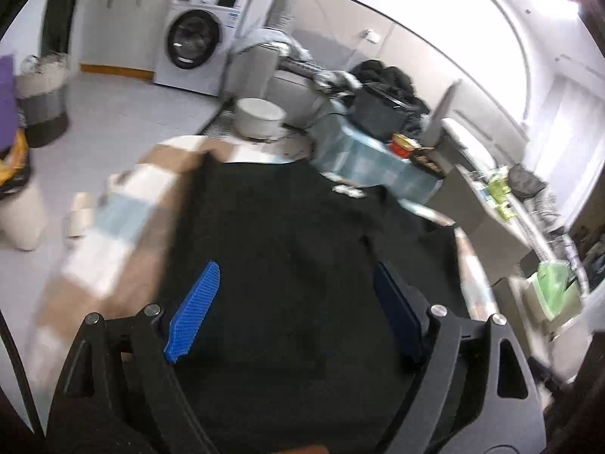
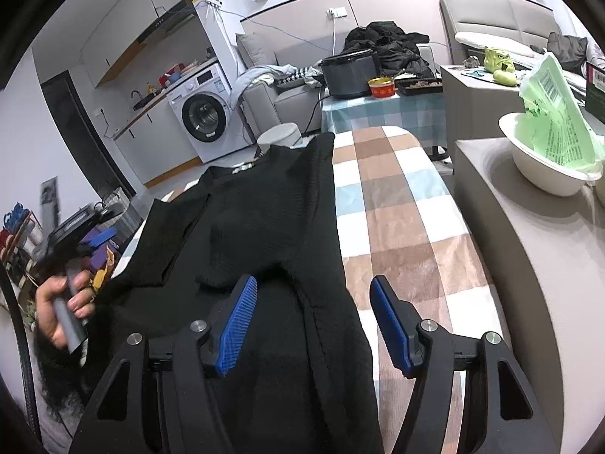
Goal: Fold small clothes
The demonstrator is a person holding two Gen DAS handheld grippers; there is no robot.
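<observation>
Right claw (image 2: pixel 314 321): nearest the lens in the right wrist view; jaws spread, released; blue pads (image 2: pixel 238 325) astride the right edge of the garment, not pressing it.
Left claw (image 1: pixel 295 310): released, jaws wide, nothing between them; hovers over black cloth; picture blurred.
Hand (image 2: pixel 64 306): at 9 o'clock in the right wrist view, wrapped round a grey handle beside the garment's left edge.
Black garment (image 2: pixel 264 208): spread lengthwise on the bench, neckline at the far end, toward 12 o'clock; left sleeve folded inward across the body.
Bench (image 2: pixel 401 227): covered in brown, white and blue check cloth, bare at 3 o'clock of the garment.
White bowl (image 2: pixel 544 174): at 2 o'clock, holding a green bag.
Washing machine (image 2: pixel 206 113): far, at 11 o'clock.
</observation>
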